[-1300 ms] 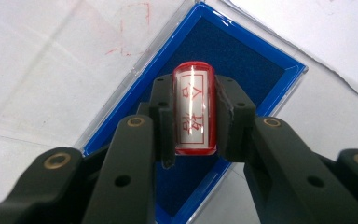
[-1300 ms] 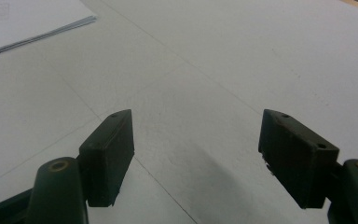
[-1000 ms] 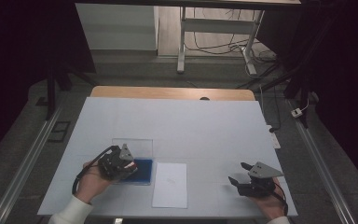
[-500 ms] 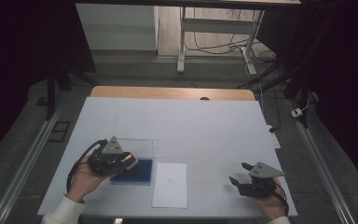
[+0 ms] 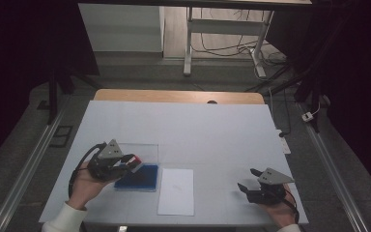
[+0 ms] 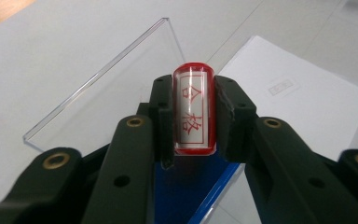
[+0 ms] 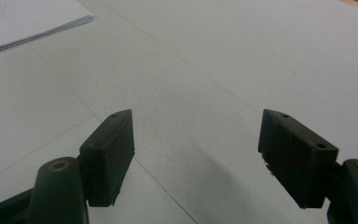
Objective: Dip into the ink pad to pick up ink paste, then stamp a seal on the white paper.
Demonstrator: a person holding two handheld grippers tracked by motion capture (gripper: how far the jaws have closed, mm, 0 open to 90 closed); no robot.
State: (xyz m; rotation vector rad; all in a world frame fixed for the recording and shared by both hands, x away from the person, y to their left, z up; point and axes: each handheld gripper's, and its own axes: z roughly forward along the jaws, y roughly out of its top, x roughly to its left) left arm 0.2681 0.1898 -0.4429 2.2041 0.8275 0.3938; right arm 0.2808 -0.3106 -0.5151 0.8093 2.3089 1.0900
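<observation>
Oblong glossy red stamp [image 6: 194,110] (clear-cased) between black jaws

The high view looks forward and down over the whole table [image 5: 198,130] from its near edge. Each tongs camera sits low and close (nearly skimming the surface); both share the white paper sheet [image 5: 176,191] with it.

Look at the stamp [image 6: 193,109] pinched in your left gripper [image 6: 193,121]: its face carries two red Chinese characters, 合格, inside a red frame. On the paper sheet [image 6: 303,98] you see a faint boxed imprint, too small to read.
</observation>
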